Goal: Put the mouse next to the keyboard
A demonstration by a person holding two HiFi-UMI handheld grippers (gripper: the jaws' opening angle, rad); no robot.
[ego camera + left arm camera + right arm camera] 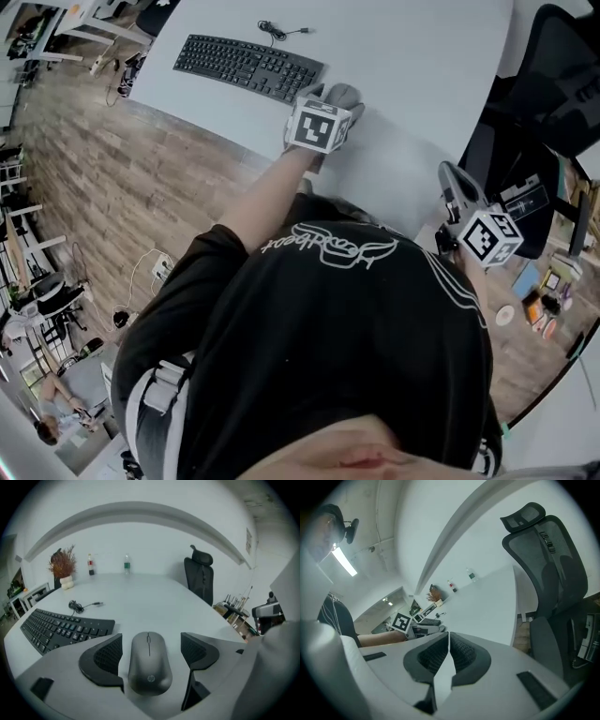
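A dark grey wireless mouse (pixel 149 663) lies flat on the white table (pixel 412 56), just right of the black keyboard (pixel 246 66), whose right end shows in the left gripper view (pixel 61 629). My left gripper (pixel 150 644) is open around the mouse, one pad on each side with a small gap at both, neither pressing on it. In the head view the left gripper (pixel 336 98) covers the mouse. My right gripper (pixel 452 187) hangs off the table's near right edge; its pads meet with nothing between them (pixel 448 641).
The keyboard's coiled cable (pixel 281 33) lies behind it. A black office chair (pixel 553 84) stands to the right of the table. Two bottles (pixel 125 564) and a dried plant in a pot (pixel 63 564) stand at the far end. Wooden floor runs along the left.
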